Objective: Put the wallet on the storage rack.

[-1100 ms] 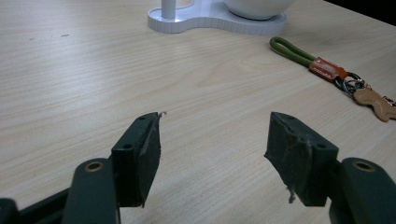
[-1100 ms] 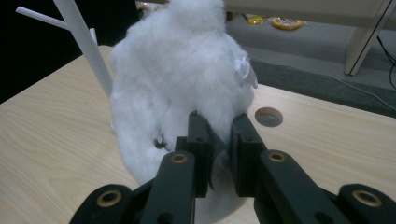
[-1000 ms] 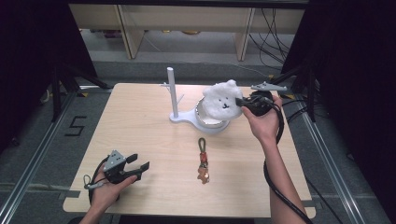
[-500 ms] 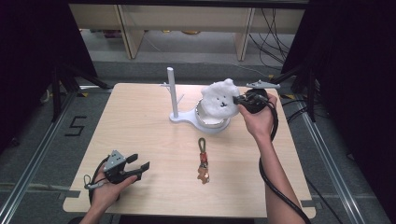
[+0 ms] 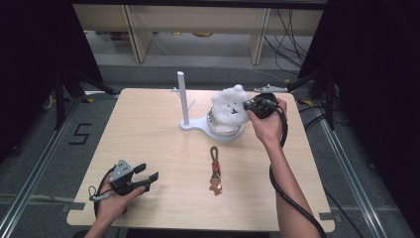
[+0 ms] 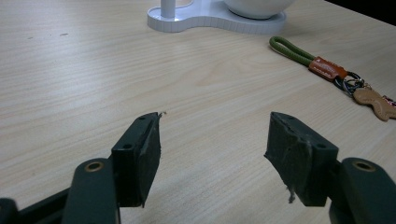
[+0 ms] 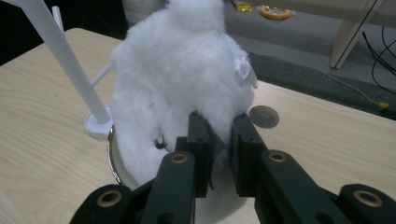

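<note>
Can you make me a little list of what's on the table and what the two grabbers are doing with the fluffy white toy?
table: light wood
fluffy toy: white plush, over the bowl
stand: white post on one base with the bowl
keychain: green loop and brown charm, lying flat mid-table
right gripper: shut on the plush, pinching its fur
left gripper: open, nothing between the jaws, low at the near left of the table

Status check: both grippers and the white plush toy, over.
Right gripper shut on white fluffy plush toy, over white bowl. Left gripper open, idle. White post beside.
</note>
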Tool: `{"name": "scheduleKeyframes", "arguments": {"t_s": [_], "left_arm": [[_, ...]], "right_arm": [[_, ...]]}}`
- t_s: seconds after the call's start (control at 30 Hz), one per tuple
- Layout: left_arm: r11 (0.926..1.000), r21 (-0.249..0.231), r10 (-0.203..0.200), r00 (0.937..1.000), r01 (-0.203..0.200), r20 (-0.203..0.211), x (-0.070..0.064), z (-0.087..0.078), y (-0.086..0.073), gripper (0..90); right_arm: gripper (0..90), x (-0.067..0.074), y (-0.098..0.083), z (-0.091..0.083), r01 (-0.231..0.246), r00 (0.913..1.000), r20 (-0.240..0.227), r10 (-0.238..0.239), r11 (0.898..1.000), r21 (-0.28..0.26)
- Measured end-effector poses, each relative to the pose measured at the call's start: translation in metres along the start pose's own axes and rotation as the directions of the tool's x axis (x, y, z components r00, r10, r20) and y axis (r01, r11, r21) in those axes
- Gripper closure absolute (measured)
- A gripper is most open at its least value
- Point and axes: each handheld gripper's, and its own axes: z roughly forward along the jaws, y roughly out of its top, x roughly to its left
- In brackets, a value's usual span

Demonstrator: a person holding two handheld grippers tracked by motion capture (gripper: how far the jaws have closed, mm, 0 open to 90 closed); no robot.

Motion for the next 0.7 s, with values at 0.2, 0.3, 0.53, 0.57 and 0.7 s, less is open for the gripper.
{"name": "scheduleKeyframes", "arguments": {"t_s": [0.2, 0.3, 0.53, 0.57, 0.7], "left_arm": [[1.0, -0.002, 0.002, 1.0, -0.002, 0.004, 0.0, 0.0, 0.0, 34.8], [1.0, -0.001, 0.002, 1.0, -0.002, 0.004, 0.0, 0.001, 0.0, 34.8], [1.0, -0.002, 0.001, 1.0, -0.001, 0.005, -0.001, 0.001, 0.0, 34.7], [1.0, -0.002, 0.001, 1.0, -0.001, 0.005, -0.001, 0.001, 0.0, 34.8], [1.0, 0.0, 0.001, 1.0, -0.001, 0.005, -0.001, 0.001, -0.001, 34.8]], "right_arm": [[81.1, 0.004, -0.002, 0.009, 0.02, 0.9996, 0.021, -0.021, 0.999, 0.035], [81.1, 0.007, -0.002, 0.012, 0.037, 0.9988, 0.028, -0.039, 0.998, 0.051], [80.9, 0.012, -0.002, 0.018, 0.077, 0.9951, 0.057, -0.081, 0.994, 0.081], [80.9, 0.012, -0.002, 0.018, 0.077, 0.9951, 0.057, -0.081, 0.994, 0.081], [80.9, 0.017, -0.004, 0.022, 0.08, 0.9923, 0.086, -0.089, 0.991, 0.105]]}}
